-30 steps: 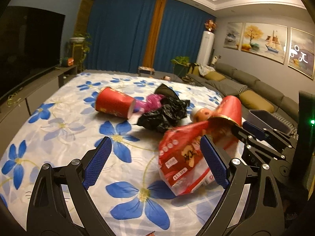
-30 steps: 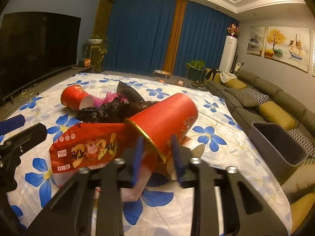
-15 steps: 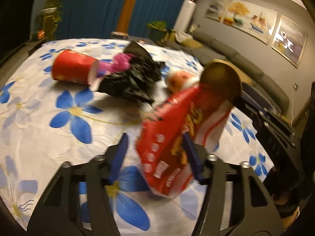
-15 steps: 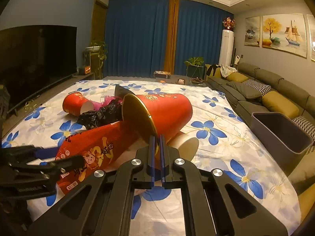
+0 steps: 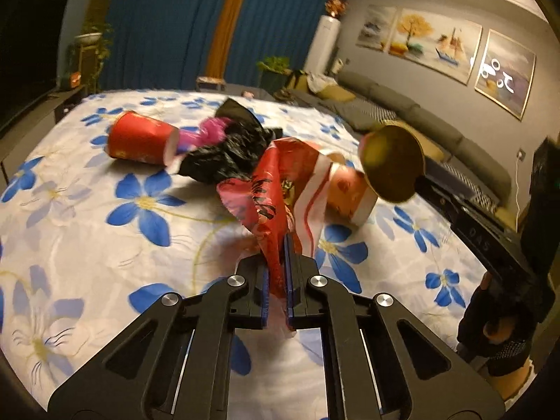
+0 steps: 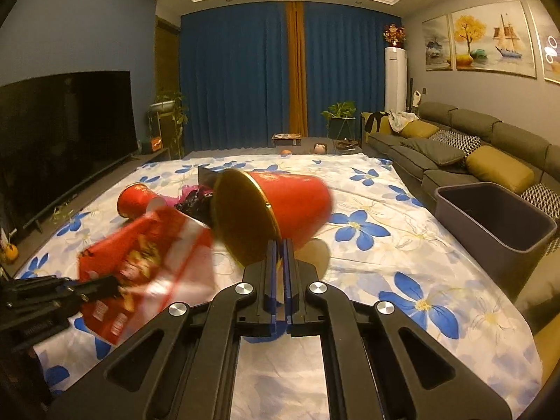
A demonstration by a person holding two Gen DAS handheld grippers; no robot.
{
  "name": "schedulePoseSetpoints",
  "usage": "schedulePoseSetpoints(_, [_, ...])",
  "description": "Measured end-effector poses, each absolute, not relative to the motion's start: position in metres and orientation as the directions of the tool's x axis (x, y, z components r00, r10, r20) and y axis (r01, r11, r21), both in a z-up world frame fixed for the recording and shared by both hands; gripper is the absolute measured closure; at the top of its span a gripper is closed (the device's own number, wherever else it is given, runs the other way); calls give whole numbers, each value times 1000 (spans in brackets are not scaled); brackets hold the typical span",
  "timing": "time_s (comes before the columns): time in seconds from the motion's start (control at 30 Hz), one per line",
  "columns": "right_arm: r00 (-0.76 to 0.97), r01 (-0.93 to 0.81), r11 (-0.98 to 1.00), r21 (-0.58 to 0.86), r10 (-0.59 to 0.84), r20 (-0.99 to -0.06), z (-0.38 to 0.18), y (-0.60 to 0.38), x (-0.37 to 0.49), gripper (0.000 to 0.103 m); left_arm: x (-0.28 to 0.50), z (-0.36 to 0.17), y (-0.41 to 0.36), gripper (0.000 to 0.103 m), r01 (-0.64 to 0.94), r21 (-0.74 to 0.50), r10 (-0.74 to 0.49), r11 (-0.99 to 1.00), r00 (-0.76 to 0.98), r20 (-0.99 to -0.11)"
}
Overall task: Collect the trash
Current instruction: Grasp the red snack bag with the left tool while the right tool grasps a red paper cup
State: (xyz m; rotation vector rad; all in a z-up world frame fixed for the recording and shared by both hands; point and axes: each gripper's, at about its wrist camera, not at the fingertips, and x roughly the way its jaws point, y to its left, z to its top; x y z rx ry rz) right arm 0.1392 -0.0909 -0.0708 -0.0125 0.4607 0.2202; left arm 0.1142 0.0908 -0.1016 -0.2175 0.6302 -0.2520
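Your left gripper [image 5: 276, 266] is clenching the red snack bag [image 5: 280, 189], its jaws having just been closing on the bag's lower edge, and the bag is hanging lifted off the flowered sheet [image 5: 105, 245]. Your right gripper [image 6: 279, 269] is pinching the gold rim of the big red paper cup [image 6: 290, 206], jaws closed tight on it, and the cup is tilting on its side above the sheet with its mouth turned toward the left. A second red cup [image 5: 138, 139] is lying on its side farther back, just beside a crumpled black plastic bag [image 5: 224, 157] and a bit of pink wrapper [image 5: 210, 129]. A pale cup [image 5: 350, 196] is lying behind the snack bag. The grey bin [image 6: 497, 217] is sitting at the sheet's right edge, in front of the sofa [image 6: 472, 147].
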Motion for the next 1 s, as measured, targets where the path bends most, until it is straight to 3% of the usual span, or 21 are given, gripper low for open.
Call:
schedulePoseSetpoints(0.63, [839, -250, 965, 84, 259, -479, -85, -102, 122, 99, 107, -97, 58, 97, 226, -286, -351, 931, 766, -538])
schedulePoseSetpoints(0.7, [838, -248, 964, 91, 261, -479, -86, -103, 123, 81, 107, -100, 58, 97, 221, -294, -353, 930, 760, -546])
schedulePoseSetpoints(0.77, [843, -247, 964, 97, 263, -470, -86, -103, 123, 72, 107, -102, 58, 97, 220, -304, -359, 927, 756, -548])
schedulePoseSetpoints(1.0, [848, -227, 971, 79, 237, -474, -89, -102, 128, 73, 104, -102, 48, 97, 243, -292, -371, 925, 746, -553])
